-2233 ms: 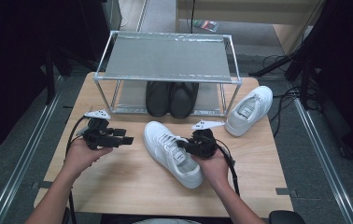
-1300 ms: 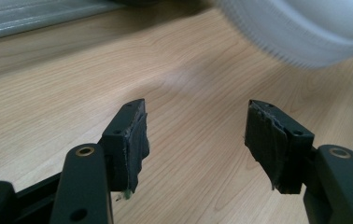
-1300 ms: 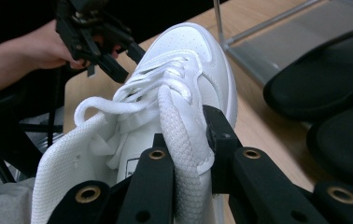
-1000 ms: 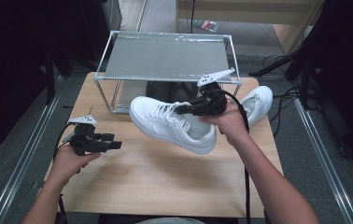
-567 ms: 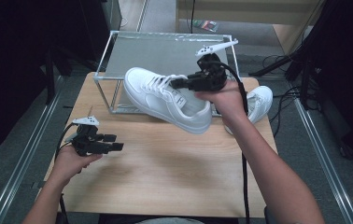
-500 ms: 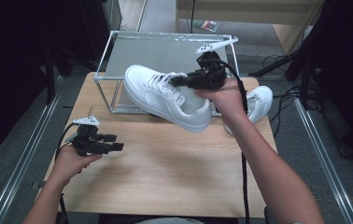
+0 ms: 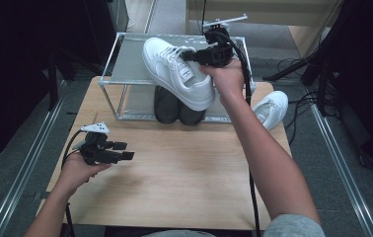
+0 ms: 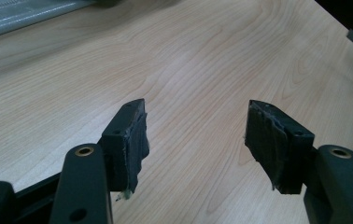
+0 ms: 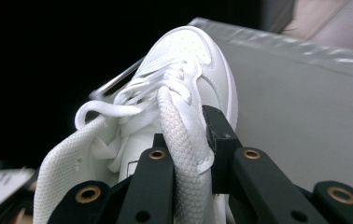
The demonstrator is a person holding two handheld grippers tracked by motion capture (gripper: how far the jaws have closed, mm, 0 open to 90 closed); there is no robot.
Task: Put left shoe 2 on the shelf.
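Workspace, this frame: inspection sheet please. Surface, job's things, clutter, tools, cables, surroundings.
Surface: wooden table, bare in the middle.
Job's things: white shoe held in the air over the top of the metal rack; second white shoe lies on the table at the right of the rack; dark shoes sit under the rack.
Clutter: nothing seen.
Tools: right tool shut on the white shoe at its collar; left tool open, nothing between its jaws, low over the table.
Cables: one black cable trails along the right forearm, another from the left tool.
Surroundings: grey floor, metal rails either side, loose wires at right.
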